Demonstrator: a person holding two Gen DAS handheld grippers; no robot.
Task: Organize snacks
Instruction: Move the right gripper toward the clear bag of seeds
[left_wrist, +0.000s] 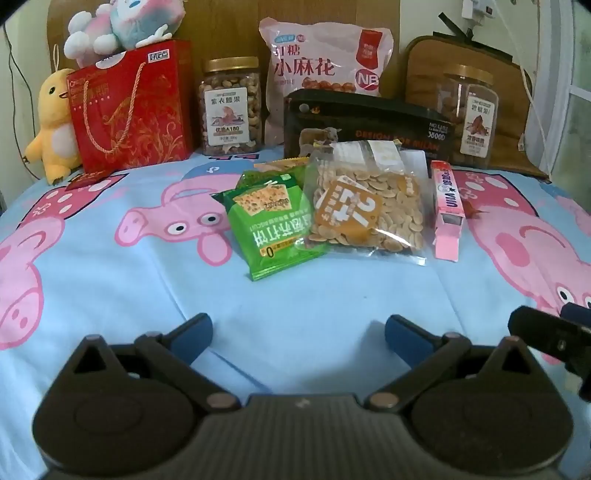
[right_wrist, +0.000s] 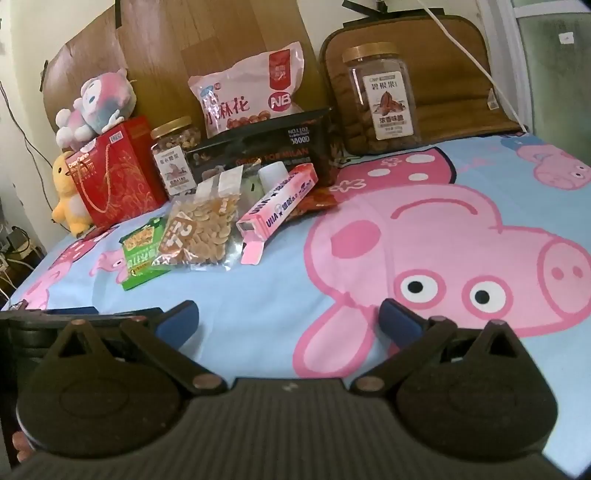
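Well, the snacks lie ahead of both tongs — green biscuit packs (left_wrist: 271, 225), a seed bag (left_wrist: 364, 206), a pink box (left_wrist: 447, 206) — on the sheet (left_wrist: 110, 280). Left gripper (left_wrist: 298, 334) and right gripper (right_wrist: 289, 319) hover spread wide, empty, well short of them.

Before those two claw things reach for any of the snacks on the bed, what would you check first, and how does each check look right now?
1. Left gripper fingers wide apart, nothing between them: ok.
2. Right gripper fingers wide apart, nothing between them: ok.
3. Bedsheet bare between the grippers and the snacks: ok.
4. Green cracker packet free to lift: not ok, the clear seed bag overlaps its edge.
5. Pink box closed: not ok, its near end flap hangs open.
6. What lies behind the seed bag, in front of the black box: cannot tell, mostly hidden.
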